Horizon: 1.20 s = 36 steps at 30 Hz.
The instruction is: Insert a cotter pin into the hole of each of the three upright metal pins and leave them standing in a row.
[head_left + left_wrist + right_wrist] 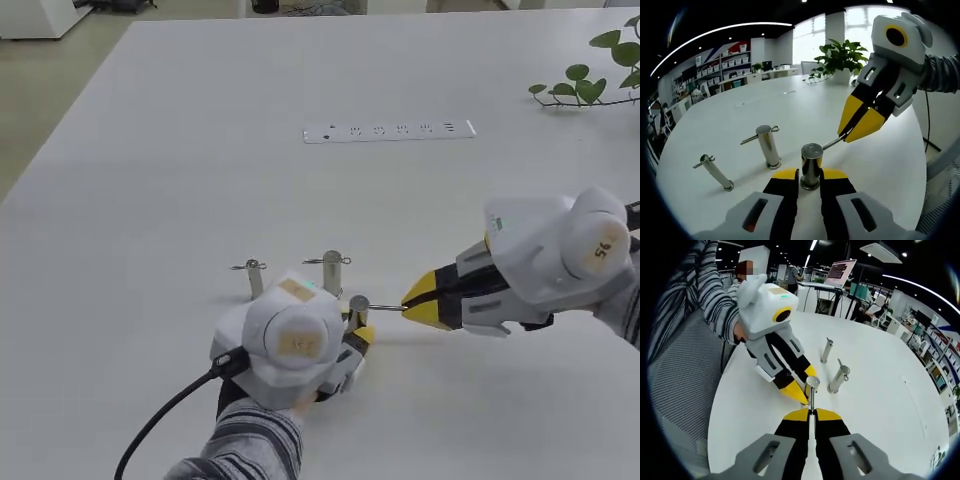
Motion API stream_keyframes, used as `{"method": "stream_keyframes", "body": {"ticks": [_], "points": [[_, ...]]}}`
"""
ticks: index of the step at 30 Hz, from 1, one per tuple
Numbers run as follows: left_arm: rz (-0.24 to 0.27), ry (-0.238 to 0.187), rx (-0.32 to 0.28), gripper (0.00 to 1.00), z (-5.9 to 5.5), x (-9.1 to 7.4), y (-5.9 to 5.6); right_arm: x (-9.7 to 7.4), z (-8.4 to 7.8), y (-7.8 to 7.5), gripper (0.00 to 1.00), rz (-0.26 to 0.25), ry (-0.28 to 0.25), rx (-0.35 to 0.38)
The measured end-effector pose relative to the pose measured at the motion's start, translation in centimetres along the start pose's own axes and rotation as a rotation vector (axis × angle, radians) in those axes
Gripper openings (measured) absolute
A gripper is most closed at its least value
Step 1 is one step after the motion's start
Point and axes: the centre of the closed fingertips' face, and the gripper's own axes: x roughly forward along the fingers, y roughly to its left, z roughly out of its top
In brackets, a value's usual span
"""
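The surface (200,150) is white. The left tool (360,335) and right tool (412,303) have white bodies, black jaws and yellow tips. The metal pins (333,272) and cotter pin (832,143) are silver-grey. At 6 o'clock the sleeve (245,440) is striped grey and white, and the cable (170,410) is black. At 2 o'clock the plant (590,85) is green.

Head view: near pin (358,303) base hidden behind left gripper (357,338). Cotter pin (385,307) tip vs. hole: too small to tell. Plant (590,85), approx. 2 o'clock, cut off by pic edge.

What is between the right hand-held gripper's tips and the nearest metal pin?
A cotter pin, held in the right hand-held gripper, reaching the metal pin; left gripper view.
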Motion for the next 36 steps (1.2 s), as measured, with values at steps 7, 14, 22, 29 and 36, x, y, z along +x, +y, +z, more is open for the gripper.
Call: {"method": "stream_keyframes", "body": {"ticks": [7,14,22,29,36], "points": [[0.0,0.008,-0.009,0.1,-0.2,0.3,-0.1,0.8,0.3,-0.3,0.0,0.004,0.016,-0.033],[0.005,-0.011,-0.036,0.1,-0.2,0.4,-0.1,1.3,0.5,-0.6,0.0,0.008,0.029,-0.066],[0.027,-0.015,-0.034,0.1,-0.3,0.4,0.0,1.7,0.7,-0.7,0.0,0.015,0.047,-0.096],[0.032,-0.026,-0.068,0.1,-0.3,0.4,0.0,2.2,1.1,-0.6,0.0,0.019,0.053,-0.113],[0.034,-0.03,-0.077,0.1,-0.4,0.4,0.0,2.5,1.3,-0.6,0.0,0.024,0.062,-0.135]]}}
